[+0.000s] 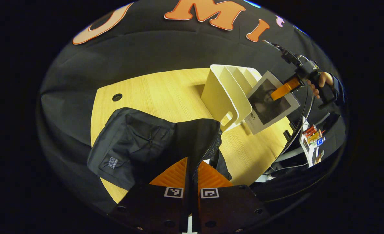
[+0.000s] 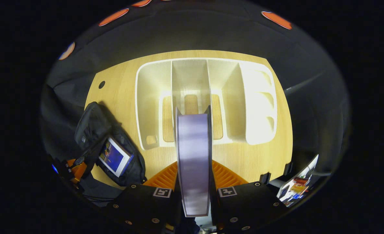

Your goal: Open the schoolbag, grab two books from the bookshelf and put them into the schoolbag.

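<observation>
In the left gripper view, the left gripper (image 1: 192,170) sits lowest, its jaws clenched on the zippered edge of the black schoolbag (image 1: 139,143), which runs up between the two fingers. The schoolbag is dark, soft fabric with a front pocket and a small pale label patch, lying slumped on the light wooden bench (image 1: 165,91) near its front edge.

Beyond the bag stands the white bookshelf (image 1: 226,96), an upright divider rack with several slots. Just beside it, on its right, a book (image 1: 270,102) with a grey cover and a dark picture hangs tilted above the bench, grasped near its upper edge by the right gripper (image 1: 287,87). A hand (image 1: 320,83) holds that gripper farther back against the black cloth wall.

In the right gripper view, the right gripper (image 2: 193,175) has its jaws clamped on that book (image 2: 193,159), seen edge-on as a pale band rising between the fingers. Past it the bookshelf (image 2: 205,97) is seen from above, its slots open with the bench (image 2: 120,81) showing through cut-outs in its base. To the left lies the schoolbag (image 2: 94,130), its mouth open, with another book (image 2: 115,157), blue-covered with a white border, lying inside it.
</observation>
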A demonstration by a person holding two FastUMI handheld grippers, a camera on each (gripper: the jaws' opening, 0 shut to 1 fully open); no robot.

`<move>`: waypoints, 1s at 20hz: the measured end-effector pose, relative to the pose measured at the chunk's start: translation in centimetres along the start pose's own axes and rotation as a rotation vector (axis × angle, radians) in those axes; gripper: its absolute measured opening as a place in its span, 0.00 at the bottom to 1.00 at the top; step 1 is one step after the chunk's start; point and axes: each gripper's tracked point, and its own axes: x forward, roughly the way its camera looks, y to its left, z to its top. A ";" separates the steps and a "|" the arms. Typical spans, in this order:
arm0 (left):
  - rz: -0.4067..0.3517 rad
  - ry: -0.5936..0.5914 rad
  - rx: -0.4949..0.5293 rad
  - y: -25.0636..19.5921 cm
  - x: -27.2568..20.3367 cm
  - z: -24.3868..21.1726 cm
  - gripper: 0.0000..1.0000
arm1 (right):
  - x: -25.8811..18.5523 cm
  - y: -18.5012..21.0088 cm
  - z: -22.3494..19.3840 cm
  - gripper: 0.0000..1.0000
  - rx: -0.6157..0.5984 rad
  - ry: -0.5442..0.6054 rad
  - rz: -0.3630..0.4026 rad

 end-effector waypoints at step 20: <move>-0.071 0.000 0.220 0.7 -1.0 1.9 0.05 | -6.2 5.3 -12.9 0.35 0.424 -0.187 0.350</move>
